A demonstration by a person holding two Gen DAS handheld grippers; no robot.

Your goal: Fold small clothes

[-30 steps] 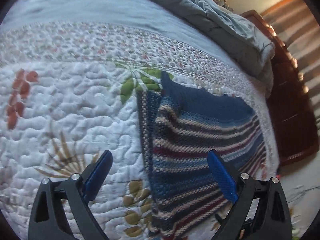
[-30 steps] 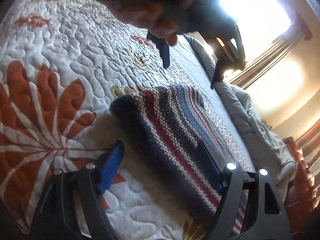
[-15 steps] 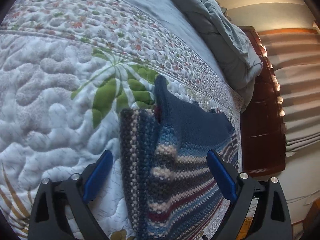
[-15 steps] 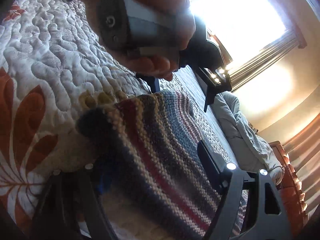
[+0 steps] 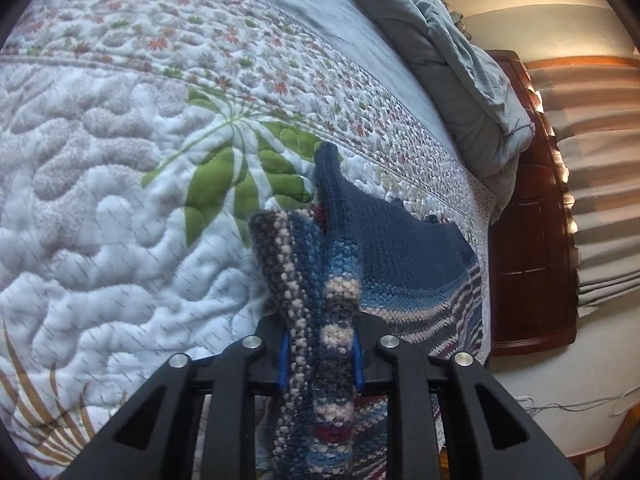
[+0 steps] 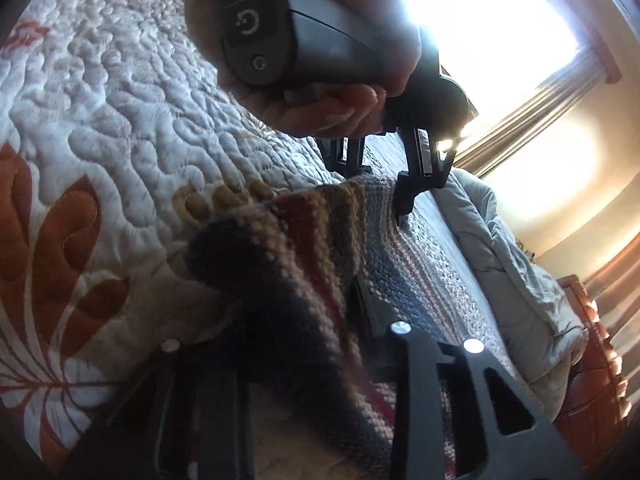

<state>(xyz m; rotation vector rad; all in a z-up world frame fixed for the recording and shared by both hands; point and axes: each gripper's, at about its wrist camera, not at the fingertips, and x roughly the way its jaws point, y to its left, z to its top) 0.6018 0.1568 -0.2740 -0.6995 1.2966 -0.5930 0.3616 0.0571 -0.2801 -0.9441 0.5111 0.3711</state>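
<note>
A small knitted garment (image 5: pixel 400 248), striped blue, cream, grey and maroon with a plain navy part, lies on a white quilted bedspread (image 5: pixel 100 208). My left gripper (image 5: pixel 320 360) is closing, and its blue pads (image 5: pixel 282 360) pinch a bunched striped edge of the garment. In the right wrist view a hand (image 6: pixel 320 104) holds that left gripper (image 6: pixel 380 176) at the garment's far edge. My right gripper (image 6: pixel 288 340) is closing too, with a raised fold of the garment (image 6: pixel 280 264) squeezed between its jaws. Fabric hides its left finger.
A crumpled grey duvet (image 5: pixel 460 80) lies along the far side of the bed. Dark wooden furniture (image 5: pixel 532 220) stands past the bed's edge, with striped curtains (image 5: pixel 600 160) behind. A bright window (image 6: pixel 500 32) glares in the right wrist view.
Both grippers went from wide open to closed on the garment's edge. The fabric now bunches up between each pair of pads. The left gripper came forward and down first.
</note>
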